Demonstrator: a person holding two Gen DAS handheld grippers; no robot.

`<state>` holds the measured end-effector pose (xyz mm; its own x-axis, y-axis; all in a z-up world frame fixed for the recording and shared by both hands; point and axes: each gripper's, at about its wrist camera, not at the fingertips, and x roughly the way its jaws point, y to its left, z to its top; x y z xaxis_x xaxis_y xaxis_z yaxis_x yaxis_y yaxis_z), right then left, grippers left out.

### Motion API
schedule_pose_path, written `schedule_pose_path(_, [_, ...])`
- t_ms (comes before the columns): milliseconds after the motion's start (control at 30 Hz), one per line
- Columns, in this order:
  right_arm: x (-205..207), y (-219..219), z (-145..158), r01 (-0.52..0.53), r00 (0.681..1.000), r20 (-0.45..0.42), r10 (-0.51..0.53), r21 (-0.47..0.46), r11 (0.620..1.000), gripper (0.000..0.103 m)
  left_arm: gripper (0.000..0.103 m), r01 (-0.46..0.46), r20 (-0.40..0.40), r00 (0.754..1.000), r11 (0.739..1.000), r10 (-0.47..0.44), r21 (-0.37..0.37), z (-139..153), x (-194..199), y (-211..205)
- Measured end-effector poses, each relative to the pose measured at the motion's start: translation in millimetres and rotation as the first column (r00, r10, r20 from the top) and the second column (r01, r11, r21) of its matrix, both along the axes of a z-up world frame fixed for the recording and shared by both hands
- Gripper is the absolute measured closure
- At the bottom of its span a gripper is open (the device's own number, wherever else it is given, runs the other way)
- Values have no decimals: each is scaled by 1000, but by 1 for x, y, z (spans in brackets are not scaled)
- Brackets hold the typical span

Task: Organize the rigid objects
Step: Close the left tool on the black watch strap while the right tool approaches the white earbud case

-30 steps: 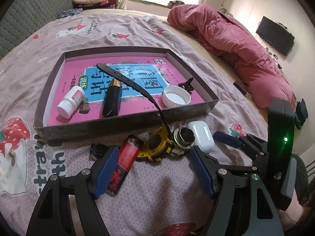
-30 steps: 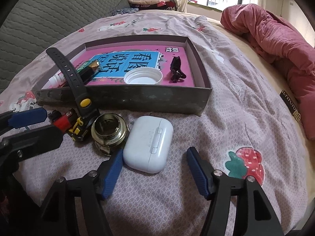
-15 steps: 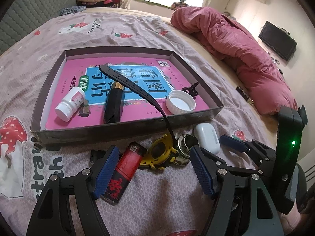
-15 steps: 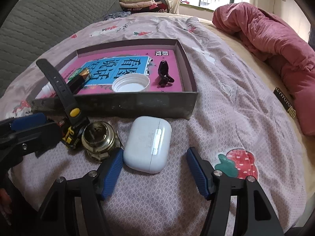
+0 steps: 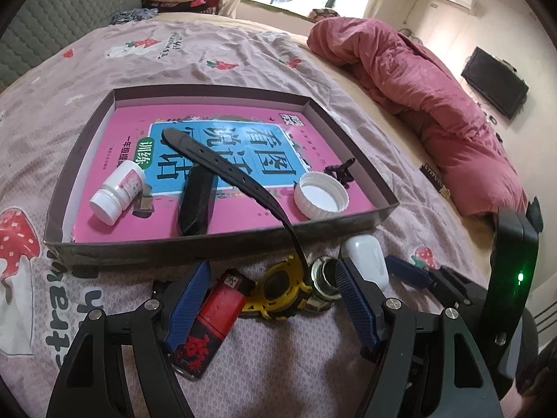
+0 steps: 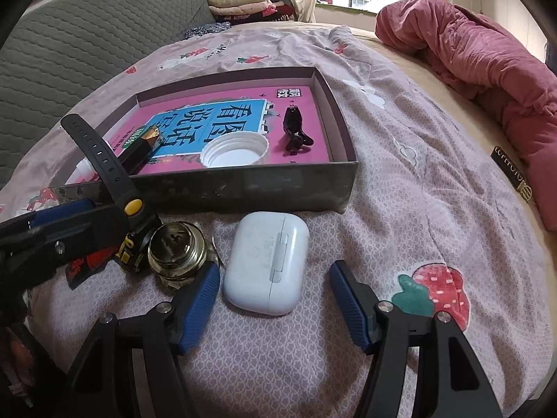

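Since a second ago both views have shifted only slightly: in the left view the shallow grey cardboard tray (image 5: 222, 249) with the pink book lining it sits a little further off, otherwise nothing on the bed has moved. We read this as lining up, no pick started yet.

Left claw (image 5: 268, 308): spread wide, holding nothing. It hangs just in front of the tray's near wall, over the red rectangular lighter (image 5: 209, 327) and the yellow-and-black watch case with its black strap (image 5: 278, 285); one blue pad lies over the lighter's edge, contact unclear.

Right claw (image 6: 275, 306): also spread wide, empty. The white glossy earbud case (image 6: 266, 261) lies between its pads, just in front of the tray's near wall, pads clear of it on both sides. The brass-coloured round metal fitting (image 6: 175, 249) sits just left of the case.

Already in the tray: white pill bottle (image 5: 118, 191), white ribbed cap (image 5: 320, 196), black oblong case (image 5: 195, 205), small black clip (image 5: 341, 172).

We judge four items remain outside the tray.
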<state>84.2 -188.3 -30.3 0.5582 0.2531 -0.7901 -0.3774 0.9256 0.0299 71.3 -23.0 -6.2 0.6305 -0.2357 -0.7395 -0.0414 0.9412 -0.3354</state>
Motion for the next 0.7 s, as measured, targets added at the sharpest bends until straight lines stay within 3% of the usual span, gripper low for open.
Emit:
schedule_pose_path(433, [5, 1, -2, 14, 1000, 8, -14, -9, 1000, 38, 28, -2, 8, 1000, 995, 3, -99, -5, 12, 1])
schedule_pose_path(533, [5, 2, -3, 16, 1000, 8, -15, -14, 1000, 38, 31, 2, 9, 1000, 994, -1, -108, -6, 13, -1])
schedule_pose_path(700, [5, 2, -3, 16, 1000, 6, -16, -15, 1000, 38, 46, 16, -2, 1000, 995, -16, -103, -8, 17, -8])
